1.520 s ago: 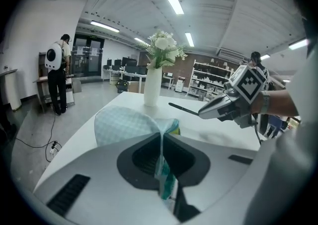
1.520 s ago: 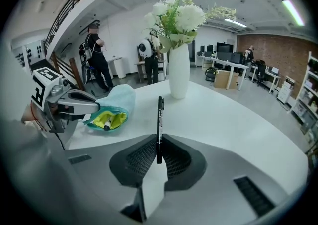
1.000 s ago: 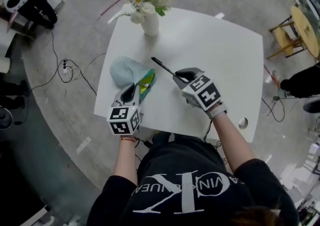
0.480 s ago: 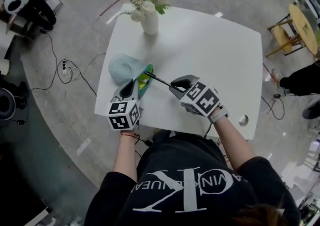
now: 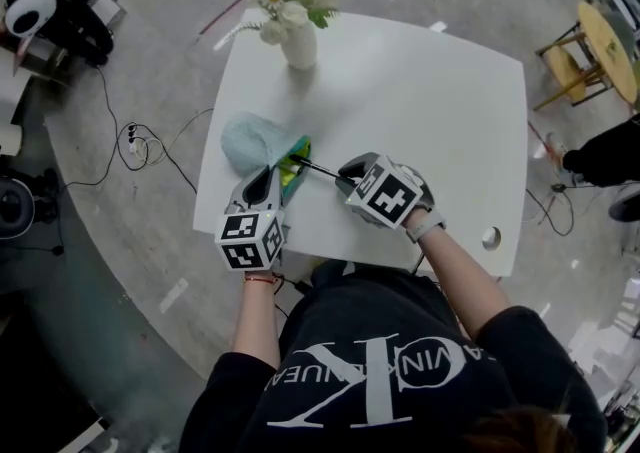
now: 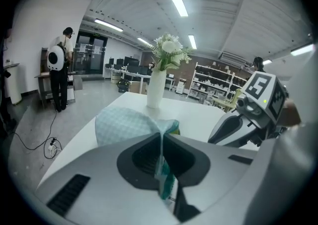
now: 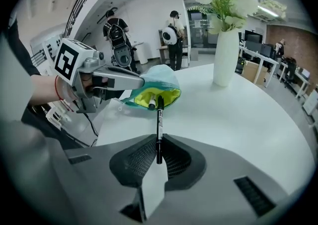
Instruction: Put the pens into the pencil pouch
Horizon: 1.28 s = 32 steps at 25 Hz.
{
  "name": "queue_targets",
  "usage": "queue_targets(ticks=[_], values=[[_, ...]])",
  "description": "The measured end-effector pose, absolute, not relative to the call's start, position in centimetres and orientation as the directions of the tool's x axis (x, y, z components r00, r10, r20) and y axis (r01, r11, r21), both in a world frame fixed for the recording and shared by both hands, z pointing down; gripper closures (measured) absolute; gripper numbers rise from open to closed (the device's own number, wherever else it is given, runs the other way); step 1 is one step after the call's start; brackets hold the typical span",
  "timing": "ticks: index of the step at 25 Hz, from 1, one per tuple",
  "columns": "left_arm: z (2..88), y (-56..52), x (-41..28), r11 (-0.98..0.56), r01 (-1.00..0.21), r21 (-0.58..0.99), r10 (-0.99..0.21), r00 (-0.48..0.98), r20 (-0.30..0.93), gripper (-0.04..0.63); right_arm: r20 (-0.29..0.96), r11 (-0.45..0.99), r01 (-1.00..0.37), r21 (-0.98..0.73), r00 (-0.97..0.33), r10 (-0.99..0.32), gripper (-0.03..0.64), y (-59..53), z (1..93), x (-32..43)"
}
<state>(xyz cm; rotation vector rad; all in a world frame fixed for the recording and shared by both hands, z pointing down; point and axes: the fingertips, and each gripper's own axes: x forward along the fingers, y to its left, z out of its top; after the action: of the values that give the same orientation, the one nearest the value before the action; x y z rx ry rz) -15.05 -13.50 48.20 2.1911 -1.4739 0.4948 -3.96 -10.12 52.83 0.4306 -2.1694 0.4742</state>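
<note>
Right tool (image 7: 158, 155) clamped on rear end of black pen (image 7: 159, 119), tip at mouth of pouch (image 7: 155, 89). Left tool (image 6: 162, 149) pinched on pouch edge, holding mouth open; pouch lies on worktop (image 5: 420, 91). Risks: pen gripped far back may pivot, snag rim; soft fabric may slip, mouth collapses. Pen slim, black; pouch pale teal check, yellow lining, another pen (image 7: 151, 103) inside.

White surface (image 5: 430, 111) carries 1 white vase (image 5: 300, 46) of flowers at its far edge and 1 teal pencil pouch (image 5: 252, 139) at its left edge.
</note>
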Motion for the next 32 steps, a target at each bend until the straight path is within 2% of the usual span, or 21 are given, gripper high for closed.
queue_targets(ticks=[16, 25, 32], values=[[47.9, -11.4, -13.0, -0.372, -0.907, 0.198, -0.742, 0.418, 0.524, 0.577, 0.784, 0.849, -0.487, -0.206, -0.602, -0.154, 0.565, -11.2, 52.7, -7.8], [48.0, -12.0, -13.1, -0.353, -0.911, 0.212, -0.752, 0.411, 0.515, 0.577, 0.778, 0.867, -0.464, -0.184, -0.607, -0.159, 0.528, -9.9, 52.6, -6.3], [47.9, -12.2, -13.0, -0.356, -0.910, 0.214, -0.752, 0.415, 0.512, 0.577, 0.808, 0.869, -0.471, -0.150, -0.565, -0.166, 0.549, -9.7, 53.7, -4.9]])
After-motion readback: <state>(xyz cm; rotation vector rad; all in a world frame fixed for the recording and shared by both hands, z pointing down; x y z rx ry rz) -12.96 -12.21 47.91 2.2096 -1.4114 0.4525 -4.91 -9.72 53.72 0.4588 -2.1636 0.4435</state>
